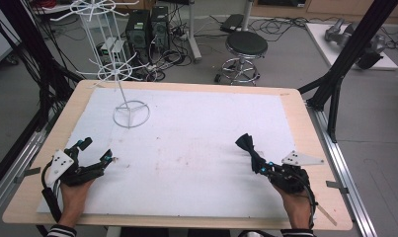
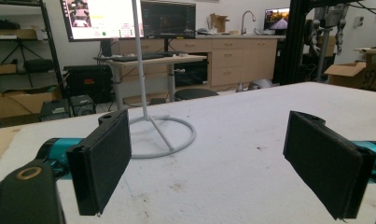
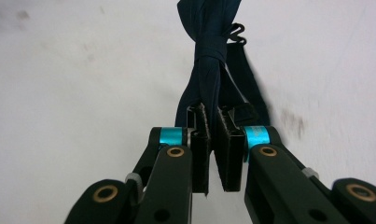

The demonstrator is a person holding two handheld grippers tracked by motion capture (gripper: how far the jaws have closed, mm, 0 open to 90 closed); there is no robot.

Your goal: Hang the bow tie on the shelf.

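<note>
A dark navy bow tie (image 1: 246, 144) lies on the white sheet (image 1: 196, 123) at the right side of the table. My right gripper (image 1: 262, 165) is shut on its near end. In the right gripper view both pads pinch the fabric of the bow tie (image 3: 209, 51), which stretches away from the right gripper (image 3: 212, 116) with its knot and a small black hook beyond. My left gripper (image 1: 97, 150) rests at the table's left with its jaws wide open and nothing between them. In the left gripper view the left gripper (image 2: 211, 126) faces a white wire stand (image 2: 162, 135).
The white wire stand (image 1: 130, 114) rises from a ring base at the back left of the sheet. Beyond the table are a black stool (image 1: 246, 47) and computer towers (image 1: 147, 27). Black frame posts (image 1: 335, 84) flank the right edge.
</note>
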